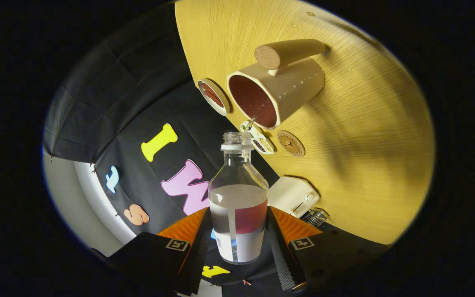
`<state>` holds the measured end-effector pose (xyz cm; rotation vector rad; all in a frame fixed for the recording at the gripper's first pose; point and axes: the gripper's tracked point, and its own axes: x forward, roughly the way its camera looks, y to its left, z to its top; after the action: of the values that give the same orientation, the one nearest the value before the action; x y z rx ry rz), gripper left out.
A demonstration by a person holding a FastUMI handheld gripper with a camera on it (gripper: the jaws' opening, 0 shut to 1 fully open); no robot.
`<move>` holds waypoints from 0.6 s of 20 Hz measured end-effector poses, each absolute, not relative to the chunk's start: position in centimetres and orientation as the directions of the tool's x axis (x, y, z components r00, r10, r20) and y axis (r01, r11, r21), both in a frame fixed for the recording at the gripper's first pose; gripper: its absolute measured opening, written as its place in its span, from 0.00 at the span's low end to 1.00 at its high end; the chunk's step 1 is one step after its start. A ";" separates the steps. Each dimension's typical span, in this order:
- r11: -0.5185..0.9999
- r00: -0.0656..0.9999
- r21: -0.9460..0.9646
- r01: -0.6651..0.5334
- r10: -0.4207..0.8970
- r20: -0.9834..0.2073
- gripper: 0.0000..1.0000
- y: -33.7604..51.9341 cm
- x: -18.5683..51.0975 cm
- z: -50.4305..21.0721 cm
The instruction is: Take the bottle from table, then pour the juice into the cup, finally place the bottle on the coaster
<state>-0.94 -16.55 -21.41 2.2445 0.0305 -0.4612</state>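
Hand-held gripper (239,231) was clamped on the bottle (238,198), tilted toward the cup (276,93); juice could be spilled onto the worktop (365,136) if misaimed.

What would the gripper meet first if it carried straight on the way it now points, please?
The gripper is shut on the bottle, whose open mouth points toward the cup. Going straight on, the bottle's mouth would probably meet the cup's rim first, though depth is hard to judge here.

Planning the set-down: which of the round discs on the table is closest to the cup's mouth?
The small pale tag-like disc just under the cup rim, nearer than the brown coaster or the white-rimmed one.
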 end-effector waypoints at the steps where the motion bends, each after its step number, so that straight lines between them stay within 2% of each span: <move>1: -0.669 0.931 0.726 0.161 -0.141 -0.336 0.74 -16.7 -0.8 -21.3; 12: -0.744 0.913 0.667 0.029 -0.253 -0.321 0.74 -20.0 0.3 -19.0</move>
<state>0.31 -20.03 -19.05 2.3605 -0.1590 -0.5166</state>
